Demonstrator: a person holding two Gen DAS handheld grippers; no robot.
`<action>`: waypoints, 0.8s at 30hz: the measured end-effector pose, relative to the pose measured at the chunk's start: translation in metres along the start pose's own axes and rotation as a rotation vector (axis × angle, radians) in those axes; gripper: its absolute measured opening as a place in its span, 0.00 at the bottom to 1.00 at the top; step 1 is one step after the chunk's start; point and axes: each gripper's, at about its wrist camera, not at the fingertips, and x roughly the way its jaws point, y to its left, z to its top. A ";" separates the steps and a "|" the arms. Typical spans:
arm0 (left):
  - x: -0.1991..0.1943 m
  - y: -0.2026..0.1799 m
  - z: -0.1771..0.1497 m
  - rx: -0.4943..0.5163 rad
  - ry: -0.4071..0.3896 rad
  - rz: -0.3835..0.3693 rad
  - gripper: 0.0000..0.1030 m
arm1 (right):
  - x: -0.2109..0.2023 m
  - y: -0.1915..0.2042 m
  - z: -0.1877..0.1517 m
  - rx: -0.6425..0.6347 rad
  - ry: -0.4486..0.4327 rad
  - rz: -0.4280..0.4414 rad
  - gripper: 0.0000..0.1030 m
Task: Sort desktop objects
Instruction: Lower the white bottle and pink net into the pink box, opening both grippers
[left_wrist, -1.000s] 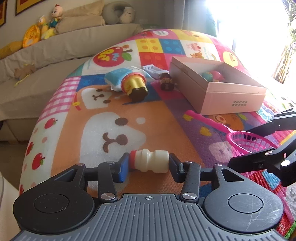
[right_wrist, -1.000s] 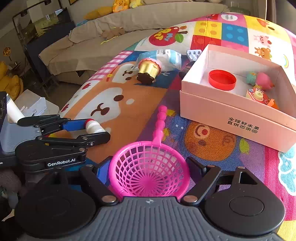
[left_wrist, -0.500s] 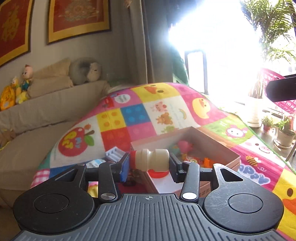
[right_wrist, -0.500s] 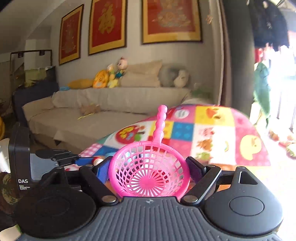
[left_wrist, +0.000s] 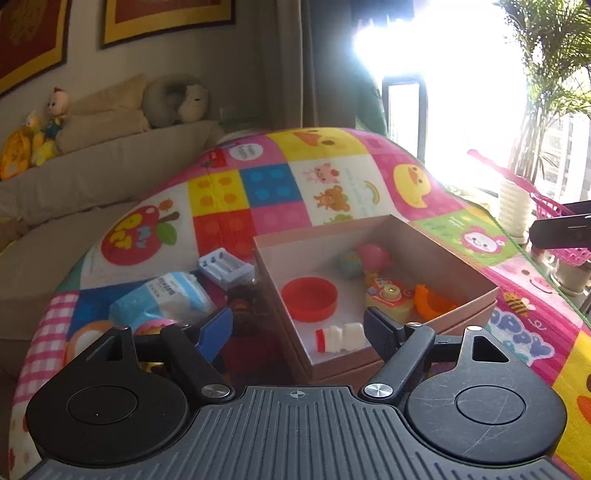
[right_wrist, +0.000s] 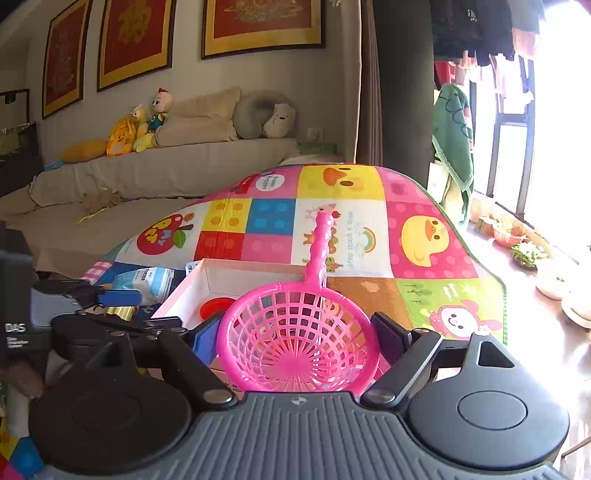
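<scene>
Left gripper (left_wrist: 297, 326) is hovering over the near end of the pink cardboard box (left_wrist: 458, 266) with jaws spread wide and nothing between them; the small white yogurt bottle with red cap (left_wrist: 340, 336) is lying on its side on the box floor right below, just beside the red lid (left_wrist: 309, 298), so this looks like a fresh drop-off into the sorting box. Half a second ago that bottle was clamped between the same fingers above the box, so the release is what changed. Toy camera (left_wrist: 388, 298), orange piece (left_wrist: 430, 303) and the pink and green ball toys (left_wrist: 364, 258) are sitting further in. Right gripper (right_wrist: 297, 341) is gripping the pink plastic strainer scoop (right_wrist: 297, 341) by its basket rim, handle pointing away, jaws closed onto it; it is being held above the near edge of the box, probably queued to go in next, though the mesh is hiding what is directly under it. Earlier it was held higher, with no box in view. Tissue pack (left_wrist: 162, 301), battery case (left_wrist: 225, 266) and cupcake toy (left_wrist: 155, 326) are waiting on the play mat (left_wrist: 332, 177), outside the box.
</scene>
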 end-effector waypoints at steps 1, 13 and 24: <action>-0.006 0.006 -0.006 -0.013 0.005 0.012 0.88 | 0.006 0.001 0.000 0.001 0.006 0.001 0.81; -0.052 0.061 -0.077 -0.164 0.124 0.115 0.93 | 0.134 0.050 0.013 -0.019 0.140 0.022 0.81; -0.051 0.061 -0.083 -0.194 0.123 0.084 0.94 | 0.150 0.063 -0.006 -0.042 0.222 0.020 0.89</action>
